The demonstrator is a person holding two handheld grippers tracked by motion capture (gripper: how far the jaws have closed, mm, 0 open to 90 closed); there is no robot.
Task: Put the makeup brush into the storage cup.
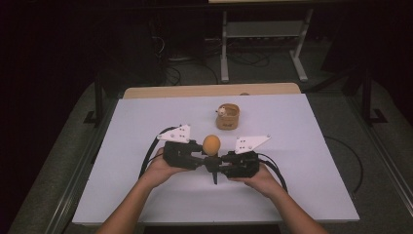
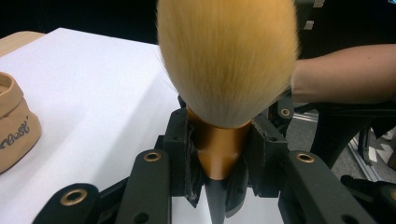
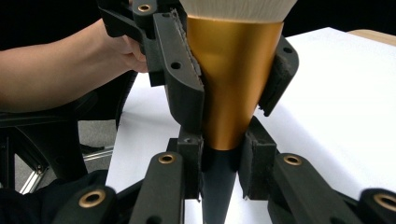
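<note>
While both claws clamp the same fluffy orange-bristled makeup brush with its gold metal ferrule and black tapered handle [image 1: 211, 146], a little nearer the desk's [image 1: 302, 161] near edge than its middle, any pull apart could wrench it. The left claw [image 2: 218, 154] pinches the gold ferrule; the right claw [image 3: 222, 168] grips where ferrule meets handle. If one lets go carelessly, the brush may tip and drop. The tan fabric pouch [image 1: 227, 116] sits toward the far edge.

Dim room, dark surroundings; the white rectangular bench [image 1: 292, 161] alone is evenly lit from above, with soft shadows. Close-up orange brush bristles [image 2: 229, 60] appear blurred.
</note>
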